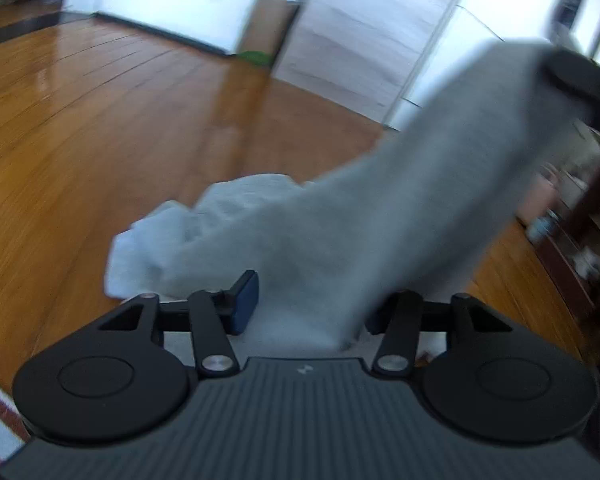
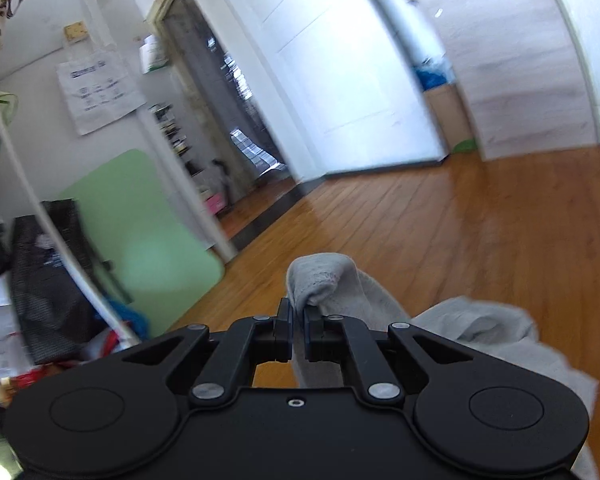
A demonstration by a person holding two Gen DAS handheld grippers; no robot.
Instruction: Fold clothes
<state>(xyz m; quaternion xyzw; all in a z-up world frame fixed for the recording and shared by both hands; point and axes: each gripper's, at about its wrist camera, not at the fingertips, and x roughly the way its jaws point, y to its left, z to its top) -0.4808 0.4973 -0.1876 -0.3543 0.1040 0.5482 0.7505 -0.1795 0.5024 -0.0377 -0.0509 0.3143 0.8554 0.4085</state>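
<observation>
A light grey garment [image 1: 340,216] hangs stretched from the upper right down to the wooden floor, where its lower part lies bunched. My left gripper [image 1: 312,304] is open, its blue-padded fingers apart with the cloth draped between them, not pinched. In the right wrist view my right gripper [image 2: 298,320] is shut on a fold of the grey garment [image 2: 324,280], held above the floor; the rest of the cloth trails off to the right. My right gripper also shows in the left wrist view [image 1: 572,76] at the top right, holding the garment's upper end.
Wooden floor [image 1: 120,120] all around. White doors and walls [image 2: 340,60] at the back, a cardboard box [image 1: 264,28] in a gap. A dark shelf [image 1: 580,248] stands at the right. A green board [image 2: 140,232], black bag and clutter stand at the left.
</observation>
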